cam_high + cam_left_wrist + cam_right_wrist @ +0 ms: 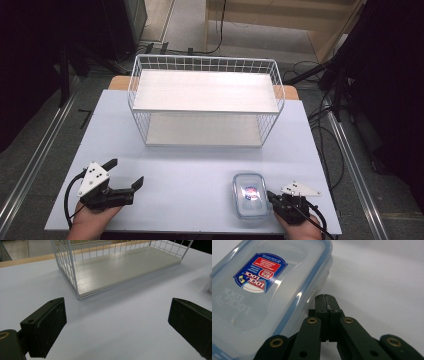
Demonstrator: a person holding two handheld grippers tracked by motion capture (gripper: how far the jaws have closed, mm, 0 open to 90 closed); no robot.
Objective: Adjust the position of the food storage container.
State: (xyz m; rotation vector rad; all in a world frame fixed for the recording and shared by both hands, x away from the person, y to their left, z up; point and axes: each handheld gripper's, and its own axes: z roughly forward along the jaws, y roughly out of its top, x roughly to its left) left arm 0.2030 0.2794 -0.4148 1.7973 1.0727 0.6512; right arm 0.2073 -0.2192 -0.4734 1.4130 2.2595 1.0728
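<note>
A clear plastic food box [249,194] with a blue-rimmed lid and a red and blue label lies flat on the table near its front right. In the right gripper view the box [259,287] is close on the left. My right gripper [272,196] is shut with nothing between its jaws, its tips [327,300] right beside the box's long side. My left gripper [126,173] rests at the front left, open wide over bare table, its pads [50,325] far apart. A white wire rack [205,97] with two shelves stands at the back middle.
The pale blue tabletop [190,170] lies between the rack and both hands. The rack's lower shelf [120,267] sits ahead of my left gripper. Cables trail from both grippers toward the table's front edge. Dark stands and floor cables surround the table.
</note>
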